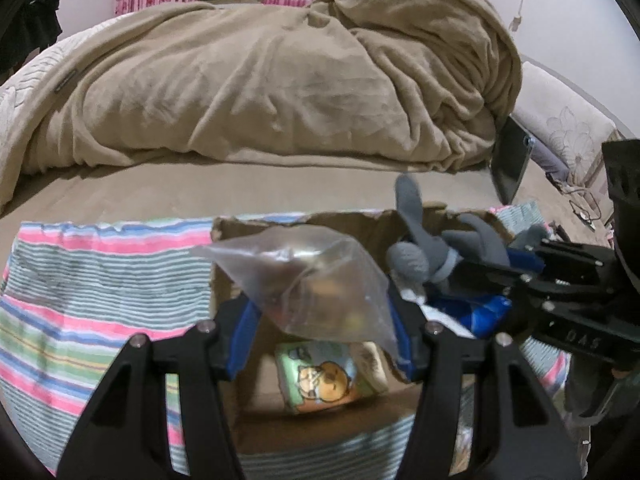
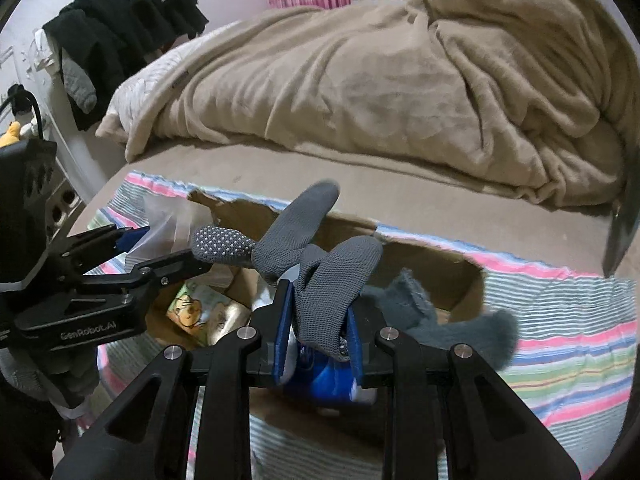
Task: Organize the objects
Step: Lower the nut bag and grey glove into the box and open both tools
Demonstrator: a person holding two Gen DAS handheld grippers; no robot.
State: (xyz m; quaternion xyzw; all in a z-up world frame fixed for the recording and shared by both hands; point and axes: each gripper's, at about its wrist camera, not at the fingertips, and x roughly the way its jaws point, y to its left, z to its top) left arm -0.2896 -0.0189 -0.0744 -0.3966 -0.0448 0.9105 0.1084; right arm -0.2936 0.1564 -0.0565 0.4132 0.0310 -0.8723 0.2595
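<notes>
An open cardboard box (image 1: pixel 236 232) (image 2: pixel 444 272) sits on a striped towel on the bed. My left gripper (image 1: pixel 320 320) is shut on a clear plastic bag (image 1: pixel 312 272) and holds it over the box; the bag also shows in the right wrist view (image 2: pixel 168 220). My right gripper (image 2: pixel 320 320) is shut on grey grip socks (image 2: pixel 320 264) held over the box; they show in the left wrist view (image 1: pixel 436 248) too. Inside the box lie a cartoon-print packet (image 1: pixel 320 380) (image 2: pixel 192 312) and a blue packet (image 2: pixel 332 380) (image 1: pixel 480 316). A grey cloth (image 2: pixel 460 320) lies at the box's right.
The striped towel (image 1: pixel 100 300) (image 2: pixel 560 340) covers the bed's front. A bunched tan blanket (image 1: pixel 260 80) (image 2: pixel 380 80) fills the back. A dark tablet (image 1: pixel 512 160) leans at right. Black clothes (image 2: pixel 128 20) hang on the left wall.
</notes>
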